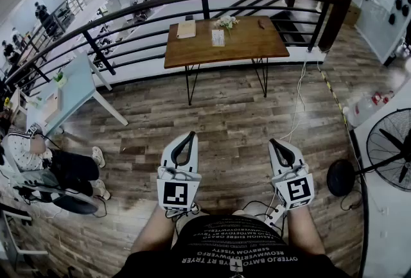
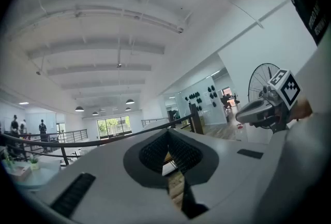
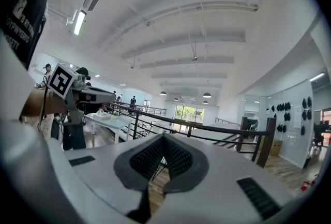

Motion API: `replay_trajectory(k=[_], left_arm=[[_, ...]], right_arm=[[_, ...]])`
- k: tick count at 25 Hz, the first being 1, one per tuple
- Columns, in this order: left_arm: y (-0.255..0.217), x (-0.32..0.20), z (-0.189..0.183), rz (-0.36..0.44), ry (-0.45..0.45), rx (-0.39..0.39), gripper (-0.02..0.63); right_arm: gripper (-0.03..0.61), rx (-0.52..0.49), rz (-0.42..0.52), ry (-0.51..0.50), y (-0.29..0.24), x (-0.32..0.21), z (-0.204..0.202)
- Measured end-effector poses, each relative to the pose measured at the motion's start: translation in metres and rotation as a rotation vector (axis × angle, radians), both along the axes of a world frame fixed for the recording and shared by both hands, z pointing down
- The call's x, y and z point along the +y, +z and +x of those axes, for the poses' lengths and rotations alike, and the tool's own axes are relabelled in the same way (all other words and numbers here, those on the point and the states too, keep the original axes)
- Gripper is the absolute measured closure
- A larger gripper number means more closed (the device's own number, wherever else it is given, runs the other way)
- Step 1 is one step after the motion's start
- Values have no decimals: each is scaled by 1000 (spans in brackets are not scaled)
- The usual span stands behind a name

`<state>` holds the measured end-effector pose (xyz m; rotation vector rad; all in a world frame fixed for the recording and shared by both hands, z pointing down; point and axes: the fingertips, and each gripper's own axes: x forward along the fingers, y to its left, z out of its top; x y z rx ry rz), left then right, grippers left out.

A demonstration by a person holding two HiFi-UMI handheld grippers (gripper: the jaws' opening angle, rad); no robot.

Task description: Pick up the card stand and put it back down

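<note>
Task not started. Card stand [image 1: 218, 37] sits on wooden surface [image 1: 247, 47] by railing [image 1: 128, 10], well apart from person. Left gripper [image 1: 187, 138] and right gripper [image 1: 277, 144] low near body, jaws pressed together, nothing between. Remaining: approach, grasp, lift, set down.

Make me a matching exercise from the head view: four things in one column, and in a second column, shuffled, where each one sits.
Things
1. white card stand
2. brown wooden table with black legs
3. pale blue table
4. black round floor fan

Places
A. at the right edge of the head view
B. straight ahead, against the black railing
C. on the wooden tabletop, near its middle
D. at the left, near a seated person

Pairs: 1-C, 2-B, 3-D, 4-A
</note>
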<state>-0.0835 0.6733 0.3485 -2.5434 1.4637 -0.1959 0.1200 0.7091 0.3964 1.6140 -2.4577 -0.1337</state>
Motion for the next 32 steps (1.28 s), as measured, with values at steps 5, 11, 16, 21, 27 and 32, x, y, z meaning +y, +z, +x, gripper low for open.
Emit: replay_trajectory(k=[5, 11, 16, 21, 27, 32], left_arm=[[-1, 3, 4, -10, 0, -2, 591], [12, -8, -5, -23, -23, -6, 591], [22, -47, -29, 4, -57, -7, 591], [40, -109, -51, -35, -6, -20, 591], [40, -195, -83, -54, 42, 25, 591], [51, -245, -103, -72, 61, 32, 591]], right_arm=[[566, -49, -12, -16, -1, 1, 4], [565, -89, -22, -18, 7, -17, 8], [565, -81, -45, -32, 19, -49, -13], [565, -79, -63, -14, 32, -112, -42], [565, -77, -76, 3, 34, -196, -81], [565, -63, -93, 6, 40, -249, -106]])
